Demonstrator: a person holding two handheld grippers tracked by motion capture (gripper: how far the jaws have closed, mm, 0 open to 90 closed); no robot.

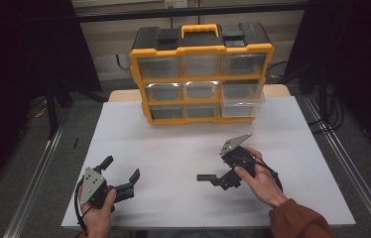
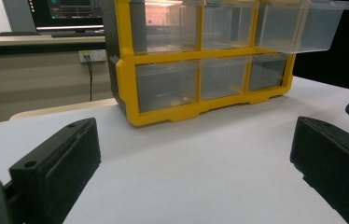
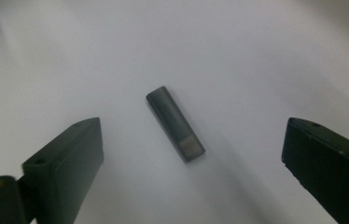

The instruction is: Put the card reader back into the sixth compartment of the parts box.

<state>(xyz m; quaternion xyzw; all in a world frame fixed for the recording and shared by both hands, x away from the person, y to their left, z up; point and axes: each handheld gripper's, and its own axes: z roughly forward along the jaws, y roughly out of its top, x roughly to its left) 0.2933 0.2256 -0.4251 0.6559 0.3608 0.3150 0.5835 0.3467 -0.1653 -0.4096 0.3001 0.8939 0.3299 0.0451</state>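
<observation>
Right gripper wide, hovering over dark USB stick on white table; stick between jaws, long axis skewed across gap. Left gripper wide, empty, well apart.

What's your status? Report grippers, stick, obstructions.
Left gripper open, idle on table. Right gripper open over stick, not touching. Nothing blocking.
</observation>
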